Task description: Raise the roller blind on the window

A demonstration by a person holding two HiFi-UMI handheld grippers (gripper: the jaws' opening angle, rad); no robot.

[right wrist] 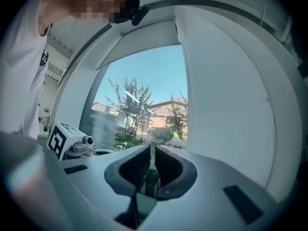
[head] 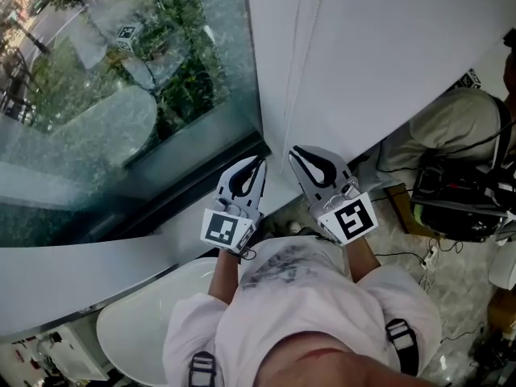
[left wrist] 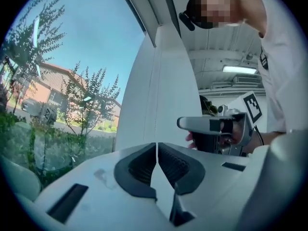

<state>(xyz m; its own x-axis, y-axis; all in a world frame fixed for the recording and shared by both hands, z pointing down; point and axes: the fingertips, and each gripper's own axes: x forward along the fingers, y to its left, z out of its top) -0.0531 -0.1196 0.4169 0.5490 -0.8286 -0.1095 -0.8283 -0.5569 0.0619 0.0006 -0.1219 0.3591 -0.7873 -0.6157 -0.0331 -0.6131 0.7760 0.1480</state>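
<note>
While facing window [head: 121, 95], pinching cord [head: 297, 71] in right gripper [head: 295, 151] at 1 o'clock; holding left gripper [head: 260, 161] pressed together at 11 o'clock, beside roller blind [head: 387, 47].

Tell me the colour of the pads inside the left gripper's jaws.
Black ribbed pads; the left gripper view shows them best.

White roller blind [head: 387, 47] at 1, thin white cord [head: 300, 55] at 12. Green foliage behind window glass [head: 97, 95] at 10, black frame [head: 193, 180] below. Left gripper [head: 259, 162], right gripper [head: 293, 152]: white shells, black pads, black-and-white square markers. White shirt [head: 306, 313], grey print, at 6.
</note>
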